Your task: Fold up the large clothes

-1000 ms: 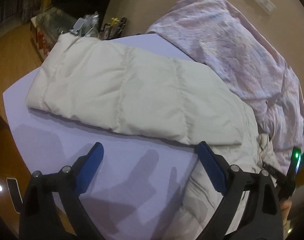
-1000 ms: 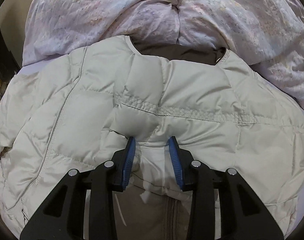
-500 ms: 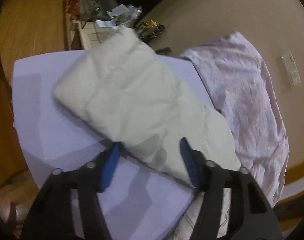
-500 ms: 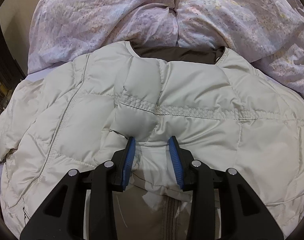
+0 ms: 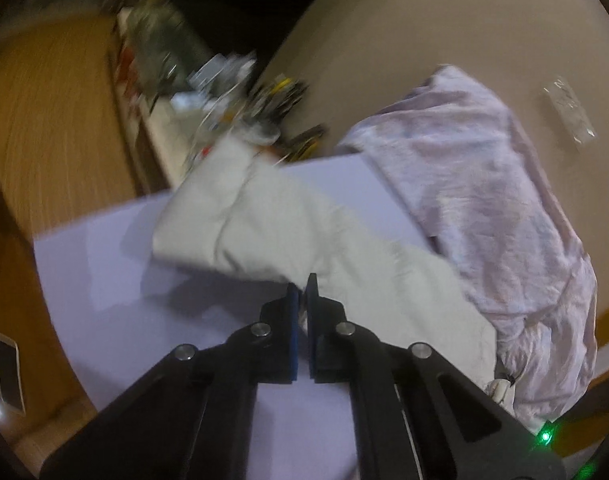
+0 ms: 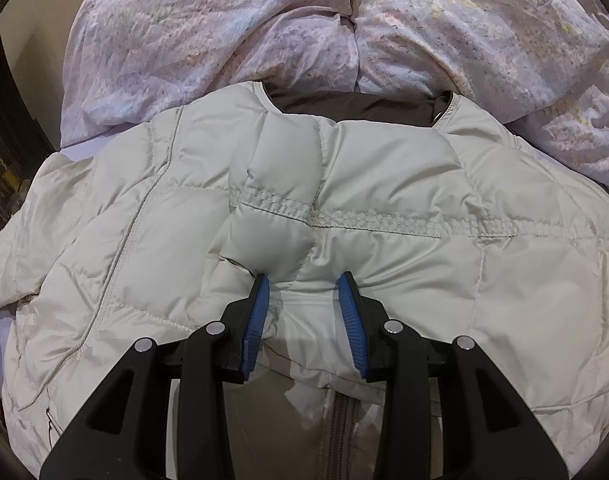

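Between your left gripper's [image 5: 302, 288] blue pads, which are nearly closed, sits the near edge of the sleeve [image 5: 264, 220] of a cream quilted jacket [image 6: 384, 208]; the view is blurred, so the pinch looks real but thin. That sleeve stretches away from you across a pale lilac sheet [image 5: 104, 280]. Beyond it lies a crumpled pink floral duvet [image 5: 484, 184], and a cluttered shelf [image 5: 208, 80] stands further back.

Your right gripper [image 6: 304, 304] is partly open, pads straddling a puffy ridge of the jacket's front just above the zip [image 6: 338, 432]; whether it truly grips the fabric is unclear. The jacket lies spread flat on the bed, collar [image 6: 356, 106] toward the duvet.

Expect the jacket to be light, soft and springy, with a smooth shell that may slip. Take hold at stitched seams or hems, where the fabric is thinner and firmer.
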Motion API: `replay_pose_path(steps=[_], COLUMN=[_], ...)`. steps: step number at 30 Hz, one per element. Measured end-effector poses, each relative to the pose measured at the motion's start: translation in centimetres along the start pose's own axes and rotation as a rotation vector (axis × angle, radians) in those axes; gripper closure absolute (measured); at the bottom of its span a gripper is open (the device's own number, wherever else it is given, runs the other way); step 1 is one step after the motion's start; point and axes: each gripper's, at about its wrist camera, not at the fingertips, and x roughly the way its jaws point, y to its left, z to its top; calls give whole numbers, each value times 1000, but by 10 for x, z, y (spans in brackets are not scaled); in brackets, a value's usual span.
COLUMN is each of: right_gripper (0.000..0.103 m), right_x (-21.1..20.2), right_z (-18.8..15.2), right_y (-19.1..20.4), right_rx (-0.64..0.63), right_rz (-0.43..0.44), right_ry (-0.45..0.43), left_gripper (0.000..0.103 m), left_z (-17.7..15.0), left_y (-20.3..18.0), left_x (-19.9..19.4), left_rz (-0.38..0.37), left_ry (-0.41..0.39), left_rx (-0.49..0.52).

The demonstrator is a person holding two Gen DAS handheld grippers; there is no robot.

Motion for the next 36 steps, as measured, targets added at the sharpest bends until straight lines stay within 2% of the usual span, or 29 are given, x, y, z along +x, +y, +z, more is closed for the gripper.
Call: replay_pose_path(steps=[3,5,7,8,10,13,15,18,20,24,29,32,33,34,36], right_gripper=[64,63,57,50,43,37,32,32,32,32,32,36,41,45,53], right_x=[0,-2,-8,-14,-28,-61,-78,-98,-105,-115,-116,-120,-122,-123,-126], right_z=[1,2,2,1,-1,-5,-8,-11,-14,-23,-32,-32,-30,-28,-24], right_y=[0,-5,-13,-19,-30,-47,-60,-90,-109,-145,-170,-172,-168,-165,-153], right_rx=[-6,9,46,74,105,96,105,147,182,251,310,318,306,298,268], right_rz=[8,46,106,146,193,161,135,98,79,38,12,29,44,51,87], right_ry=[9,29,54,59,46,-33,-79,-123,-139,-152,-149,-160,-173,-179,-194], left_gripper=[100,101,101,101,101,101,101,101,101,101,101,98,90,72,50], left_z=[5,0,-10,-16,-32,-69,-93,-140,-171,-230,-290,-306,-305,-303,-293], left_y=[-49,-86,-129,-144,-179,-237,-262,-302,-321,-341,-345,-335,-332,-329,-319], left_x=[-17,-27,-34,-36,-40,-41,-43,-40,-34,-11,37,54,56,55,43], left_rz=[-56,-100,-158,-185,-251,-365,-428,-537,-572,-580,-478,-445,-445,-446,-442], left_ry=[-34,-47,-50,-46,-24,36,72,156,209,318,446,524,535,532,475], left_rx=[111,192,286,317,386,503,563,658,718,811,900,912,906,905,908])
